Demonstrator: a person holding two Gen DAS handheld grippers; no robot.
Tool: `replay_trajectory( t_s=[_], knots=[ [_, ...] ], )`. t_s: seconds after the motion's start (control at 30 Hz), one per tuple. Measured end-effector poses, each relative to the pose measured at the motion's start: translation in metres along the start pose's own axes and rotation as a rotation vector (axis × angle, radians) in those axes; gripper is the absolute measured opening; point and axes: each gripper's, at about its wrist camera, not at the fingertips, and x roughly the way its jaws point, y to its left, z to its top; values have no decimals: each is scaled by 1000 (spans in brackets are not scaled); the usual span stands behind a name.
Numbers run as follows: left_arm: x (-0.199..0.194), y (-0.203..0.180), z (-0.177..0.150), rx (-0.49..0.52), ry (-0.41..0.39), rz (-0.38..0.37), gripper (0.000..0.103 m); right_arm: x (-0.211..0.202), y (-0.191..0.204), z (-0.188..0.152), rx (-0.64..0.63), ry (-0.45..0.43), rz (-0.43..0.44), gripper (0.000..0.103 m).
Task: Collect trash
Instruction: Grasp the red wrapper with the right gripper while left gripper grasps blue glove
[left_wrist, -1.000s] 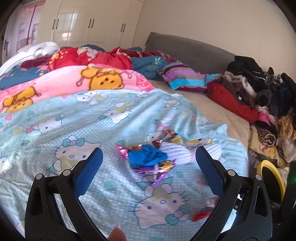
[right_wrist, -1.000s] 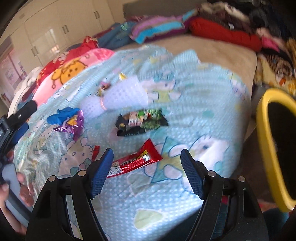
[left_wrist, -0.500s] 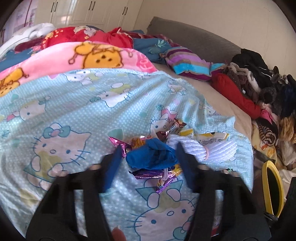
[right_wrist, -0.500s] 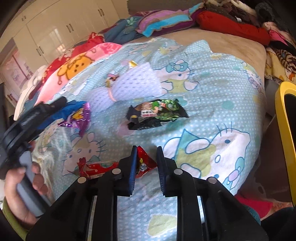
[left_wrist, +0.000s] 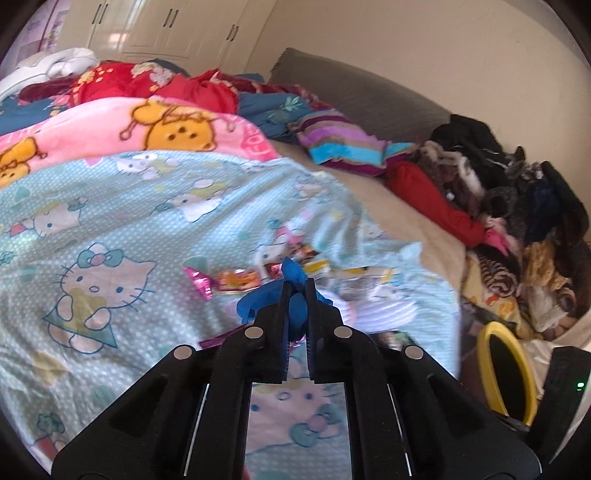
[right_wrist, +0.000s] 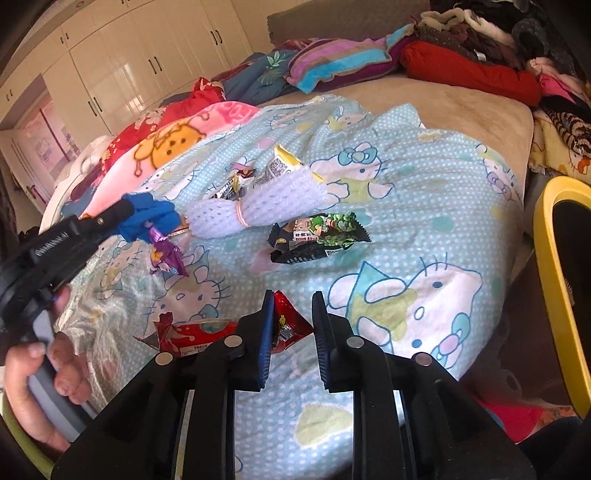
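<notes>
Now that both sets of jaws have just closed, the left gripper (left_wrist: 297, 291) pinching the crumpled blue glove (left_wrist: 295, 275) and the right gripper (right_wrist: 291, 314) nipping the red snack wrapper (right_wrist: 284, 326) on the bed (right_wrist: 461, 110), both seem ready for the yellow-rimmed bin (right_wrist: 550, 258) alongside.

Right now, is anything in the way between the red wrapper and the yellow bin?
Nothing visible does. The red wrapper sits between the right gripper's jaws, which have just been closing; only blanket lies between it and the yellow-rimmed bin.
</notes>
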Motion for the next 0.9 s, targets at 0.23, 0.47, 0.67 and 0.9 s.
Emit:
replay_trajectory(
  t_s=[0.23, 0.47, 0.67, 0.9],
  knots=[
    [-14, -20, 3, 38, -18, -45, 3, -14, -4, 2, -19, -32, -12, 20],
    [-23, -36, 1, 70, -22, -69, 3, -28, -9, 7, -10, -64, -16, 20],
    [-29, -49, 2, 92, -31, -93, 3, -43, -19, 15, 5, -107, -31, 20],
    [-34, -68, -1, 127, -28, -129, 3, -60, -40, 23, 45, -154, -64, 20]
  ],
)
